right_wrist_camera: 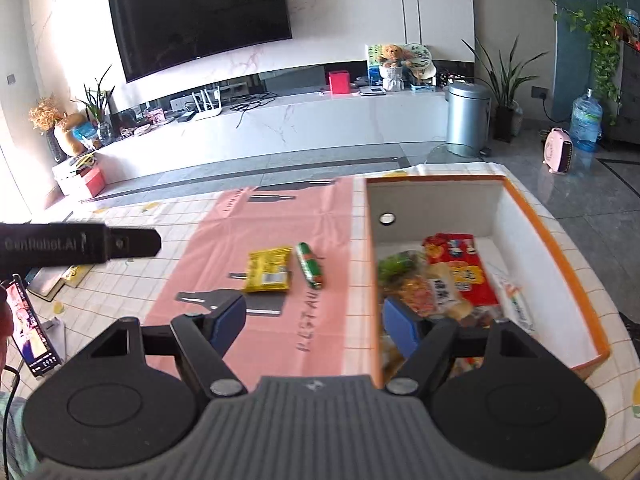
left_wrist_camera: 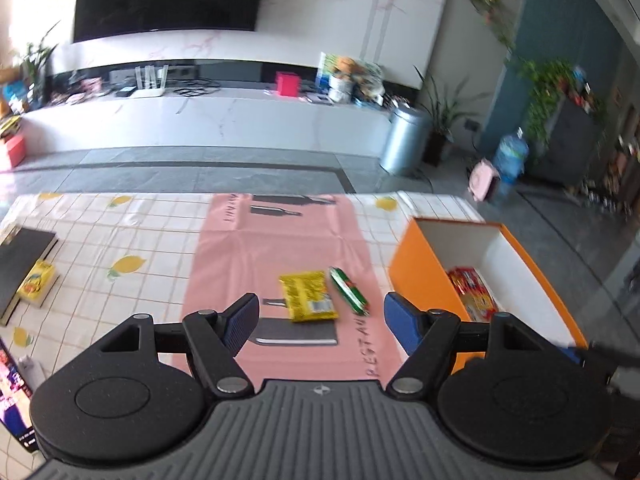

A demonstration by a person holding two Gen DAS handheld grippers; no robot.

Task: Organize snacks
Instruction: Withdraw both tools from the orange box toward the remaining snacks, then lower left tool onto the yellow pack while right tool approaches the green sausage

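A yellow snack packet [left_wrist_camera: 307,295] [right_wrist_camera: 268,269] and a green sausage stick [left_wrist_camera: 348,290] [right_wrist_camera: 310,265] lie side by side on the pink mat [left_wrist_camera: 280,248] [right_wrist_camera: 276,232]. An orange box [left_wrist_camera: 420,276] [right_wrist_camera: 560,240] with white inside stands to their right and holds several snack packs, among them a red one [left_wrist_camera: 474,292] [right_wrist_camera: 460,264]. My left gripper [left_wrist_camera: 320,322] is open and empty, just short of the yellow packet. My right gripper [right_wrist_camera: 314,322] is open and empty, straddling the box's left wall.
A lemon-print cloth [left_wrist_camera: 120,240] [right_wrist_camera: 120,280] covers the table. A black book [left_wrist_camera: 20,264] and a yellow pack [left_wrist_camera: 38,286] lie at the far left. A phone [right_wrist_camera: 34,328] stands at the near left. The other gripper's body [right_wrist_camera: 76,244] reaches in from the left.
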